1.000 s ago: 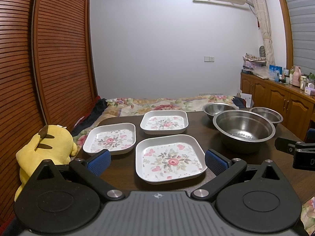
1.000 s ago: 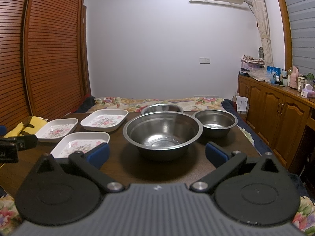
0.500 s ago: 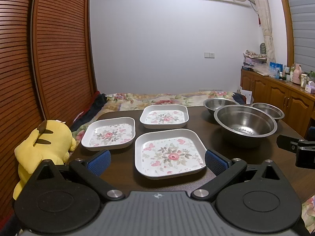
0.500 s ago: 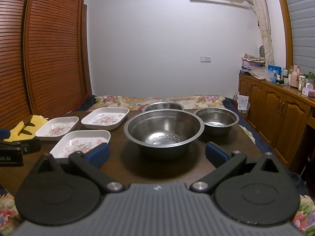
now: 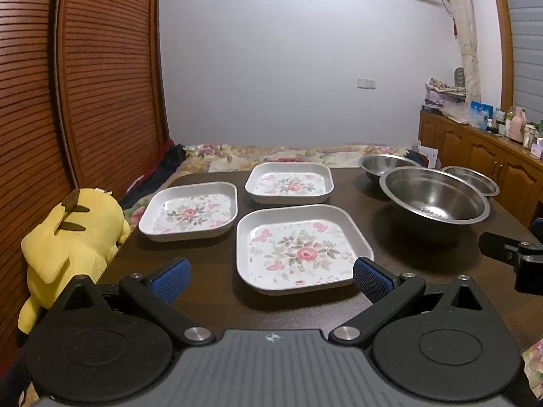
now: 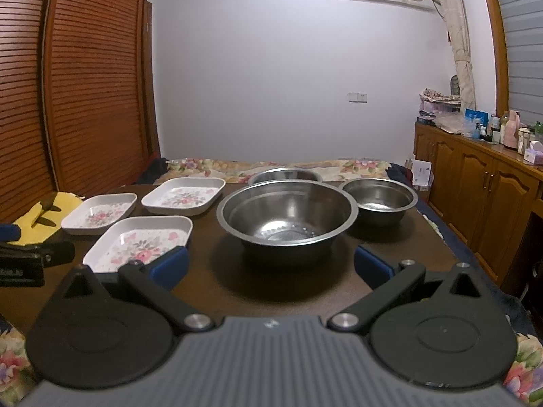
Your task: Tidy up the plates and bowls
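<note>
Three white square floral plates lie on the dark table (image 5: 210, 291): a near one (image 5: 300, 249), a left one (image 5: 190, 210) and a far one (image 5: 290, 183). Three steel bowls stand to the right: a large one (image 6: 286, 212), a smaller right one (image 6: 378, 198) and a far one (image 6: 285, 174) partly hidden behind the large bowl. My left gripper (image 5: 269, 279) is open and empty, just before the near plate. My right gripper (image 6: 271, 266) is open and empty, just before the large bowl. The near plate also shows in the right wrist view (image 6: 141, 240).
A yellow plush toy (image 5: 68, 234) sits at the table's left edge. A floral bedspread (image 5: 271, 154) lies beyond the table. Wooden louvred doors (image 5: 85, 84) stand on the left and a wooden cabinet (image 6: 475, 183) with bottles on the right.
Both grippers have risen slightly, so the plates and bowls sit a little lower in each view. Both stay open and nothing on the table has moved.
</note>
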Available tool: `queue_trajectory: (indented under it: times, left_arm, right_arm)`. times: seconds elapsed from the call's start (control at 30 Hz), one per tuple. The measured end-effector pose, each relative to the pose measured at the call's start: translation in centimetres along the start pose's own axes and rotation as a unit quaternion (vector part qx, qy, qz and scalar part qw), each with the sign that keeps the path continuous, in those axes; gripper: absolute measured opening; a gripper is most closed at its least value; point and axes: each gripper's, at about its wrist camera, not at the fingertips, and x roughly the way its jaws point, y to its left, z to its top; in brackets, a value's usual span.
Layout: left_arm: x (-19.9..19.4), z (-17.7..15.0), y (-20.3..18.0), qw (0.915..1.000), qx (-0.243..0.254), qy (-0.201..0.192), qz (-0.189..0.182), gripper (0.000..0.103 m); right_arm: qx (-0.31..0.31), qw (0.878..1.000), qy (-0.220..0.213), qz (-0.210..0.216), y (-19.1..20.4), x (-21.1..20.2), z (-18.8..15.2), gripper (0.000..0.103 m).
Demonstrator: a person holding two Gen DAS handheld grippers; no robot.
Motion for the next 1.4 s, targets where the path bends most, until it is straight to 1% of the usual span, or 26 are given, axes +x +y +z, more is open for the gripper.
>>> queue_trajectory:
  times: [0.17,0.3,0.53,0.7,0.9,0.93,0.97,1.0,1.03,1.13,1.2,1.33,1.4]
  left_arm:
    - [1.3,0.0,1.3,0.9999,-0.008,0.012,0.009,0.103]
    - [2.1,0.0,2.3,0.9997,-0.009,0.019,0.013,0.103]
    - [3.5,0.1,3.5,0.9991,-0.009,0.039,0.009,0.103]
    - [4.4,0.4,4.6,0.9979,-0.026,0.059,-0.011,0.103]
    - [4.6,0.7,6.0,0.9962,-0.055,0.064,-0.025,0.103]
    - [4.5,0.7,6.2,0.9962,-0.058,0.06,-0.026,0.103]
    - [4.5,0.8,6.4,0.9965,-0.057,0.056,-0.025,0.103]
    - [4.5,0.8,6.5,0.9969,-0.053,0.054,-0.023,0.103]
    - [4.7,0.9,6.5,0.9973,-0.048,0.053,-0.018,0.103]
    - [5.3,1.2,6.7,0.9981,-0.035,0.051,-0.001,0.103]
    - [5.7,1.4,7.0,0.9982,-0.032,0.051,0.0,0.103]
    - [6.5,1.7,7.7,0.9983,-0.039,0.042,-0.012,0.103]
    - [7.0,1.8,7.9,0.9981,-0.042,0.04,-0.022,0.099]
  right_arm:
    - [-0.008,1.0,0.005,0.015,0.7,0.8,-0.3,0.103]
    - [-0.007,0.999,0.018,0.041,1.3,1.7,-0.3,0.103]
    - [-0.025,0.997,0.026,0.074,3.0,2.8,-0.1,0.103]
    - [-0.025,0.993,0.04,0.111,3.8,3.8,0.3,0.103]
    - [-0.046,0.989,0.055,0.132,5.3,5.5,0.7,0.102]
    - [-0.046,0.988,0.06,0.134,5.5,5.8,0.7,0.102]
    - [-0.044,0.988,0.063,0.136,5.7,6.2,0.8,0.099]
    - [-0.044,0.987,0.068,0.14,5.8,6.5,0.8,0.095]
    - [-0.044,0.986,0.073,0.143,6.0,6.8,0.9,0.088]
    - [-0.035,0.983,0.087,0.155,6.2,7.7,0.9,0.087]
    - [-0.034,0.982,0.094,0.158,6.4,8.2,0.8,0.085]
    - [-0.031,0.981,0.106,0.159,6.6,9.2,0.8,0.079]
    - [-0.025,0.98,0.111,0.161,6.5,9.6,0.9,0.077]
